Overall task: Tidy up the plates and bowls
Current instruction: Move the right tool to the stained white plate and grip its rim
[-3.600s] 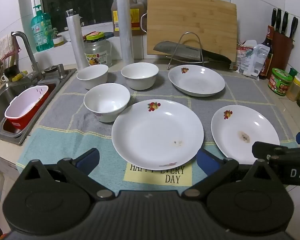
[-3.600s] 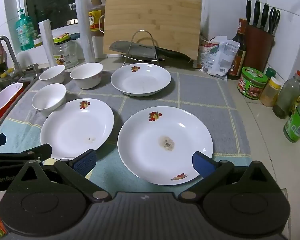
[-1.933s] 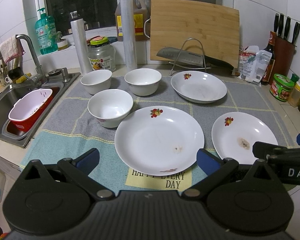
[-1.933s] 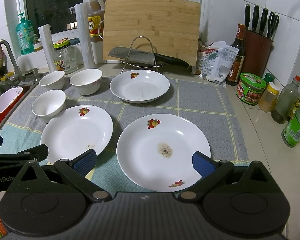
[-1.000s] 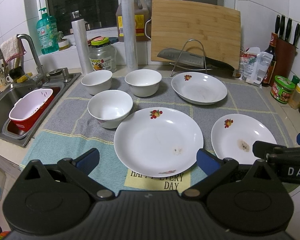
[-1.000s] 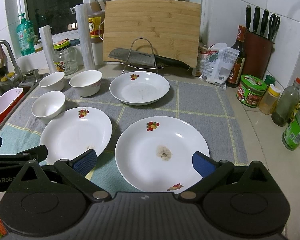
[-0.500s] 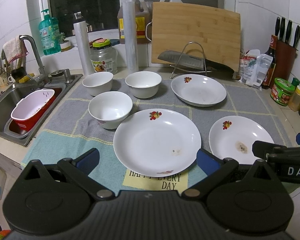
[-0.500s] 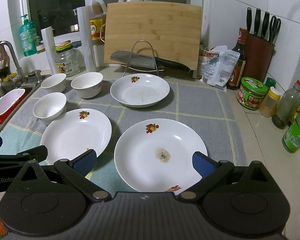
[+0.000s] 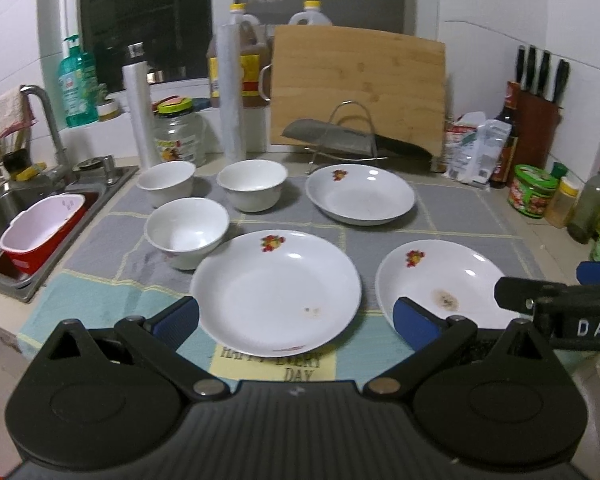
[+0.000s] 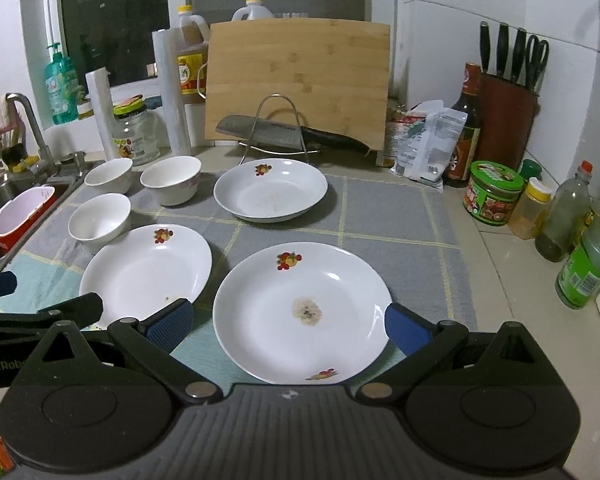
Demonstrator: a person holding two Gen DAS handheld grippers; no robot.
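At the far left of the counter a steel sink (image 9: 4, 200) holds a red-and-white basket (image 9: 40, 232), with a tap (image 9: 46, 120) rising behind it. On the checked cloth mat (image 9: 452, 208) next to the sink stand three white bowls, all upright and apart from one another: the back-left bowl (image 9: 166, 182), the back-right bowl (image 9: 252, 184) and the near bowl (image 9: 187, 232), whose side sits just beside the rim of the left plate (image 9: 276, 288). That plate (a small smudge shows near its front edge) lies flat between the spread blue pads of the left gripper (image 9: 296, 318), whose jaws stand wide open and hold nothing. Behind it, toward the wall, the back plate (image 9: 360, 198) rests in front of a wire rack carrying a cleaver (image 9: 340, 142), and a bamboo cutting board (image 9: 358, 88) leans against the wall behind that. Further right the right plate (image 10: 302, 312), marked with a brown stain at its centre, lies flat and near the left plate without touching it; the right gripper (image 10: 288, 330) hovers at its near edge with jaws likewise wide open and empty. Each plate carries a red fruit print on its rim. At the right end stand a green-lidded jar (image 10: 492, 192), several bottles (image 10: 562, 220) and a knife block (image 10: 508, 108).
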